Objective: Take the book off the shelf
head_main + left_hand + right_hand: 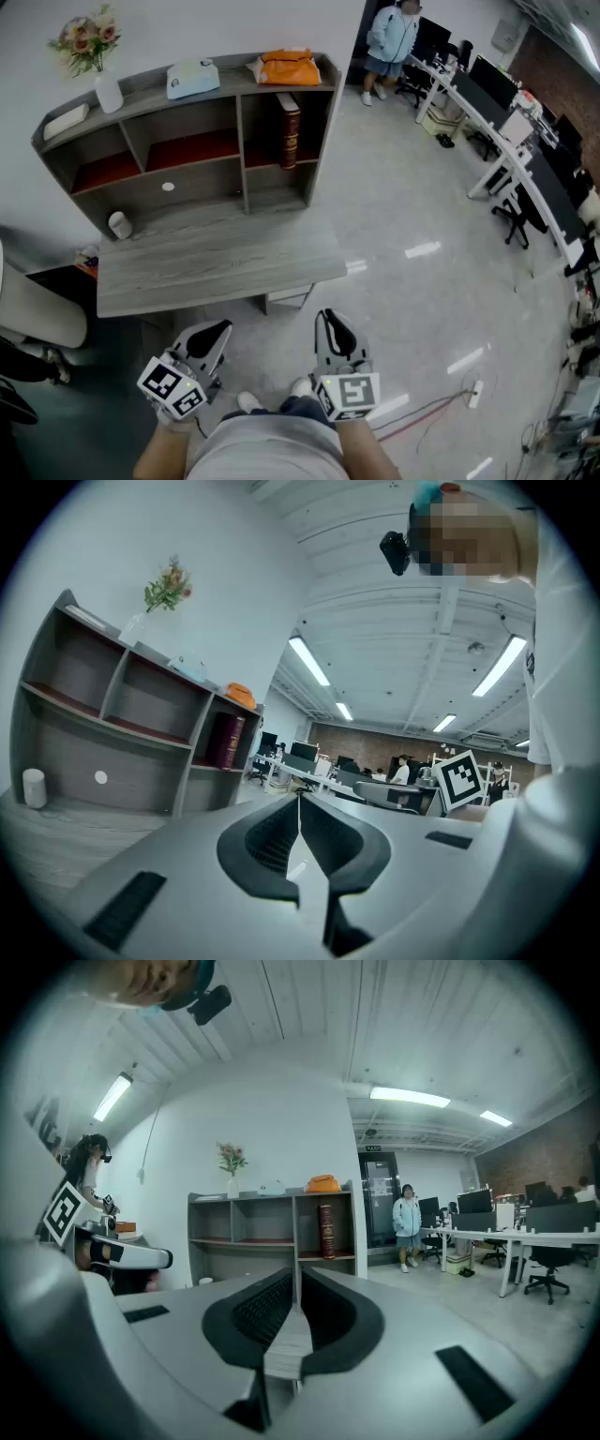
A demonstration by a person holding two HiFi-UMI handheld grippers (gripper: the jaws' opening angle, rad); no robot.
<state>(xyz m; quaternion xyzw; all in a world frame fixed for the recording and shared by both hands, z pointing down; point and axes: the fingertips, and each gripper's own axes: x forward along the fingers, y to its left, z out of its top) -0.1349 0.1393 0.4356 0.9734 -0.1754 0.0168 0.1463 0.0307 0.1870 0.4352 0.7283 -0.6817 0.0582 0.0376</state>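
**Both grippers empty, book not yet touched**

None of the task is done as far as these views show. The dark red book point(289, 131) stands upright in the right-hand compartment of the shelf point(237, 131), on that compartment's upper board and directly under the orange bag point(289, 67) that lies on the shelf's top. The left gripper point(211, 339) and the right gripper point(334, 328) are both held low, well apart from the shelf, on the near side of the desk point(216, 258) that stands in front of it. Each has its jaws pressed together with nothing between them. What is left, in my judgement, is everything: the approach to the shelf, opening a gripper, closing it on the book and drawing the book out.

The head view alone shows the layout from above: the person's distance from the shelf, and the vase of flowers point(101, 84) and pale box point(192, 78) on the shelf's top. It does not show how the jaws stand. The two gripper views settle that, each looking along tips that meet in a thin line. The right gripper view faces the shelf nearly square on, with the book's spine plain to see and a person point(407, 1222) standing off to the right of the shelf. The left gripper view sees the shelf obliquely from its left end.
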